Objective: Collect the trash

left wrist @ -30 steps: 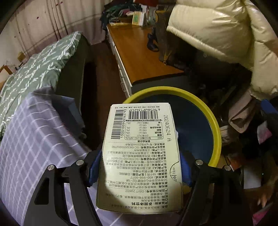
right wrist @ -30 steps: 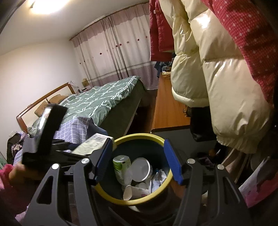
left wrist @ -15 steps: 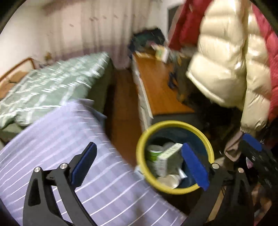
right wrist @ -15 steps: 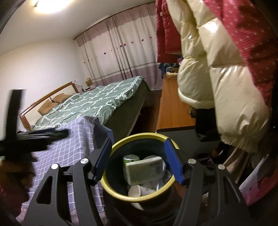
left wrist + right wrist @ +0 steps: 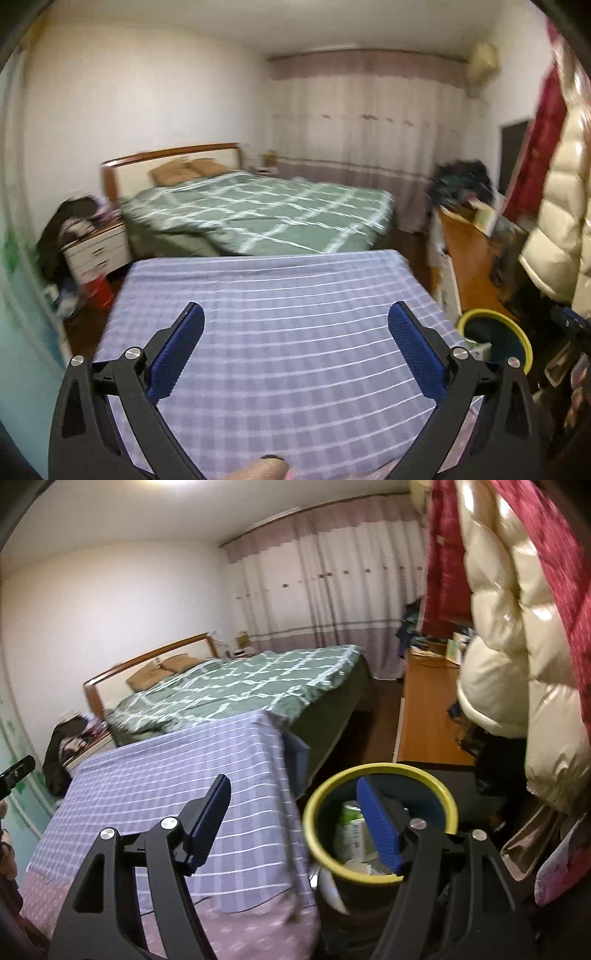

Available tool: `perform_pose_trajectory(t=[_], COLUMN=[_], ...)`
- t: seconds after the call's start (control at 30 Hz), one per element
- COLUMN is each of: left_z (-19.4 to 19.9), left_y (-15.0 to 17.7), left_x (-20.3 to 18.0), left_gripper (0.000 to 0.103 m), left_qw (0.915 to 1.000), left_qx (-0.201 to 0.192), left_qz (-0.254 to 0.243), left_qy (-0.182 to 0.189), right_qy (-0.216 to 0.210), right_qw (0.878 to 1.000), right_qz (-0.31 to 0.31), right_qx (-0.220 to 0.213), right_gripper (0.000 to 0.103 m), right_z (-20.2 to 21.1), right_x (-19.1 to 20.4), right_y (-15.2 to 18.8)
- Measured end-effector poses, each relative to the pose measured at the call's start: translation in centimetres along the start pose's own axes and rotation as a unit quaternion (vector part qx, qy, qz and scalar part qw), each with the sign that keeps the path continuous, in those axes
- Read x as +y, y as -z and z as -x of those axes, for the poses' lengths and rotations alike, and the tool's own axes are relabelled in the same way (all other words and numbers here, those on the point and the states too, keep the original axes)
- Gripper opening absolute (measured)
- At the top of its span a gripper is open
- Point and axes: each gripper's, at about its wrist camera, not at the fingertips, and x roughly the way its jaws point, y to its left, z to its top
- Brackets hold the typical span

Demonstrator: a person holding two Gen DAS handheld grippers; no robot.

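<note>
Trash sits in the yellow-rimmed bin (image 5: 495, 338), which in the left wrist view stands low at the right, just past the corner of the checked-cloth worktop (image 5: 280, 332). The left gripper (image 5: 295, 347) hangs over that cloth with its fingers spread wide and nothing between them; they have just been opening. No loose litter shows on the cloth ahead, though the picture is blurred, so small scraps could be missed. A green quilted bed (image 5: 258, 214) lies beyond.

In the right wrist view the bin (image 5: 380, 775) is close, just beside the worktop (image 5: 166, 775), and holds a white carton (image 5: 354, 834) with other packaging underneath. The right gripper (image 5: 295, 830) points between cloth and bin, its fingers partly open and empty, having just been opening further; the right-hand finger crosses in front of the bin's mouth.

The step in hand looks like searching for the next piece. Doing it well means slowing the sweep so the view steadies, scanning the worktop edges and floor near the bin, and keeping the fingers wide until something is squarely between them.
</note>
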Motion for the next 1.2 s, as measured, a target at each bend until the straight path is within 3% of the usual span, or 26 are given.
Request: perform_pose_trajectory(t=[0.17, 0.33, 0.57, 1.2], left_z=[4.5, 7.6, 10.6, 12.0], left_y=[1.3, 2.3, 3.9, 3.4], left_x=[4.1, 5.4, 6.1, 4.3], left_gripper=[0.098, 0.098, 0.098, 0.098], left_qw=[0.9997, 0.9988, 0.9987, 0.9993], left_qx=[-0.003, -0.023, -0.014, -0.007], left_qz=[0.017, 0.024, 0.035, 0.014], left_qy=[-0.017, -0.035, -0.036, -0.035], right_qy=[-0.012, -0.012, 0.011, 0.016], right_qw=[0.999, 0.999, 0.998, 0.998], right_qz=[0.032, 0.046, 0.06, 0.054], right_qx=[-0.008, -0.023, -0.034, -0.022], right_gripper=[0.071, 0.079, 0.083, 0.085], right_z=[2.2, 4.5, 5.8, 5.9], right_x=[3.2, 4.9, 5.6, 5.3], right_y=[0.3, 0.7, 1.3, 2.5])
